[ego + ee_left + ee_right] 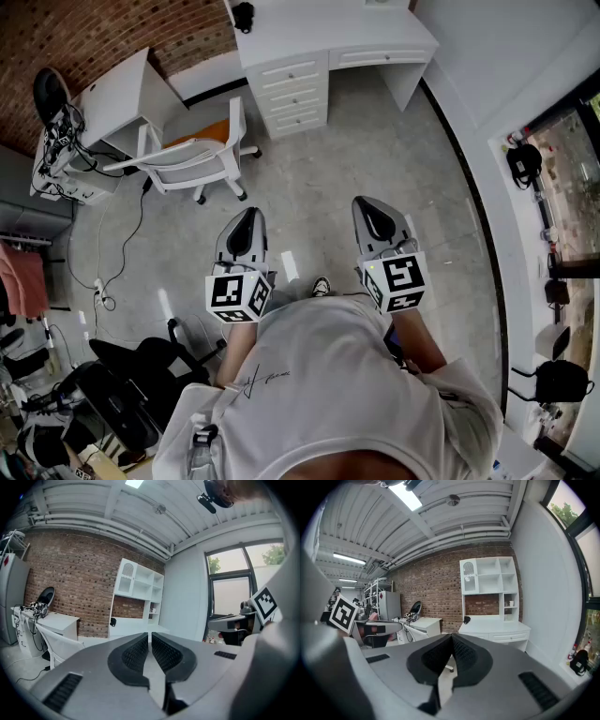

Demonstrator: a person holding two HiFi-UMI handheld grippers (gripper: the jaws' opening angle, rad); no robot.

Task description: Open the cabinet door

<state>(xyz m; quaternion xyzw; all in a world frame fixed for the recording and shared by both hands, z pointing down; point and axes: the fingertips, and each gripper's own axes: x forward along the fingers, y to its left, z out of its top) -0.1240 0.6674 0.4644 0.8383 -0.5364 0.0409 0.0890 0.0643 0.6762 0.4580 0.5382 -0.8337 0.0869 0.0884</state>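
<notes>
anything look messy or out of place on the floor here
Nothing spilled or broken. The one untidy spot: loose cables trail across the floor beside the small white desk at the left, and the white chair stands pulled out at an angle.

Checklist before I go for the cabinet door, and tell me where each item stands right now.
1. Right gripper empty: ok, jaws together on nothing.
2. Left gripper empty: ok, jaws nearly together, nothing between.
3. White arched cabinet door shut: ok, looks flush.
4. Door within reach: not ok, it looks far off.
5. Grey floor ahead: ok, white wheeled chair stands off to the left.
6. Where to grip the door: cannot tell, too small.
</notes>
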